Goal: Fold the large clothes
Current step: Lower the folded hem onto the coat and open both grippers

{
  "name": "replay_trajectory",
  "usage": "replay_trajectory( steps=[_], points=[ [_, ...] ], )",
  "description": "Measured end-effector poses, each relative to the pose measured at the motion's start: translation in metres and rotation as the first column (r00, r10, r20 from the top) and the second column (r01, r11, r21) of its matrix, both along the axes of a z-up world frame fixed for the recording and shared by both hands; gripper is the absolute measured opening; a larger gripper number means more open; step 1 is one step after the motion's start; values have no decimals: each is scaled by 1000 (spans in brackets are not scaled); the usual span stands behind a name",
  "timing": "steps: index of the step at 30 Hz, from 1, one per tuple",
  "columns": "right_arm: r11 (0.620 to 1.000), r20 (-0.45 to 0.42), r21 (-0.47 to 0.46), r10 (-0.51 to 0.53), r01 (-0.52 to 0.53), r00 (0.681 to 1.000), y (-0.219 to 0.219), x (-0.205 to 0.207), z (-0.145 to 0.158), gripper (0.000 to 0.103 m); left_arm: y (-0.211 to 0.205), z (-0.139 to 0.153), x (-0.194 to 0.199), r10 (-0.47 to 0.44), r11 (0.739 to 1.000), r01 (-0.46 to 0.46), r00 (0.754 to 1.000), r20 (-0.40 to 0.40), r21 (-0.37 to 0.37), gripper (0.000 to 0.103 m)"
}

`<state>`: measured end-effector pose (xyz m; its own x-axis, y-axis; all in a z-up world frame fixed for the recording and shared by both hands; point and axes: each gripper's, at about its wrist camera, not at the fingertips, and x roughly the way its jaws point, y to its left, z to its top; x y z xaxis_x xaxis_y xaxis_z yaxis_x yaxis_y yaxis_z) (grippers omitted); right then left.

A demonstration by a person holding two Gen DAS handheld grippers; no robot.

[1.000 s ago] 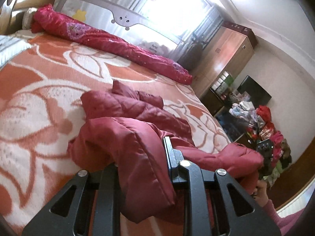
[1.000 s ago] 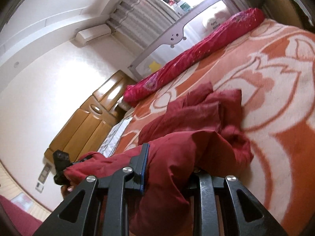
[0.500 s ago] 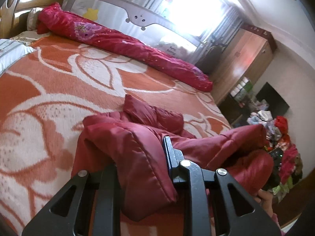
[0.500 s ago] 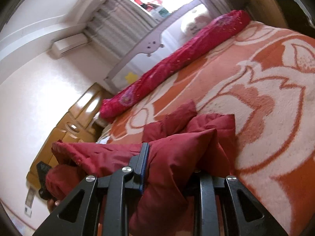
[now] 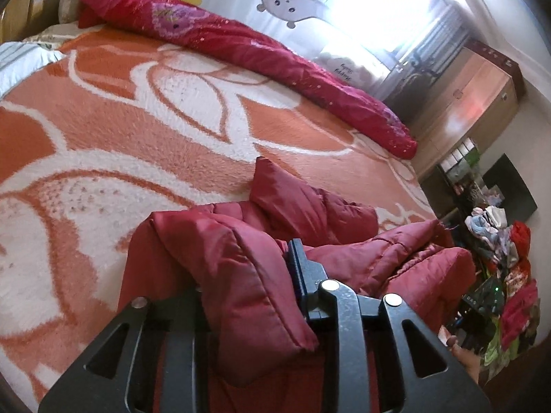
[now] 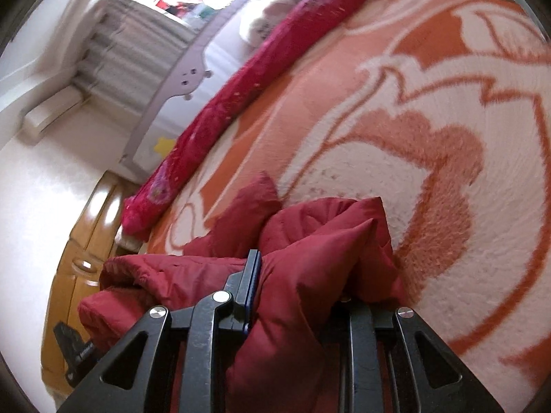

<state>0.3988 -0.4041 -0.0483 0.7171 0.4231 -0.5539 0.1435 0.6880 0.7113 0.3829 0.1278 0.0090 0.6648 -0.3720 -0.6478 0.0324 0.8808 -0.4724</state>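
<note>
While the orange-and-white flowered blanket (image 5: 144, 130) covers the whole bed and lies bare over most of its width, the only thing crossing it is a long magenta rolled quilt (image 5: 261, 51) along the far edge, just beside a grey bed rail (image 5: 292, 7). Beyond the bed's right side stands a wooden wardrobe (image 5: 471, 103), with a heap of mixed clothes (image 5: 509, 258) on the floor near it. At the head end are a tan padded headboard (image 6: 79, 265) and a wall air conditioner (image 6: 51, 113).

Near the front edge of the blanket lies the dark red padded jacket (image 5: 310, 213), bunched, with one corner sticking up toward the middle of the bed. A fold of it passes between the fingers of the left gripper (image 5: 248, 296), whose jaws are opening with the cloth between them and draped over the frame. Another fold is clamped in the narrow gap of the right gripper (image 6: 303, 289).

White cloth behind the rail carries small dark script, seen upside down and too small to read surely.
</note>
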Motion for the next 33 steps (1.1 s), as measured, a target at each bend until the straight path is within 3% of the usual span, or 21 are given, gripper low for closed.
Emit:
replay_trajectory(
  steps=[8, 11, 14, 20, 27, 31, 33],
  points=[
    [995, -41, 52, -87, 89, 995, -4, 22, -26, 23, 4, -3, 22, -9, 999, 7, 999, -52, -42, 33],
    [993, -49, 59, -101, 104, 994, -5, 28, -31, 23, 7, 10, 11, -25, 999, 24, 999, -24, -35, 42],
    [994, -45, 10, -112, 112, 993, -1, 33, -30, 23, 9, 27, -14, -25, 1000, 25, 999, 27, 0, 53],
    [992, -52, -14, -123, 123, 991, 3, 45, -31, 24, -14, 48, -56, -131, 991, 128, 988, 83, 38, 54],
    [995, -59, -30, -94, 93, 994, 5, 53, -28, 27, -98, 15, -61, -319, 945, 317, 948, 8, 83, 54],
    [999, -62, 4, -51, 51, 997, -1, 52, -21, 33, -114, -10, -49, -283, 945, 287, 958, -49, 156, 54],
    [999, -52, 25, -26, 27, 998, -5, 43, -7, 39, -110, -22, -35, -256, 954, 267, 963, -86, 140, 54]
  ],
)
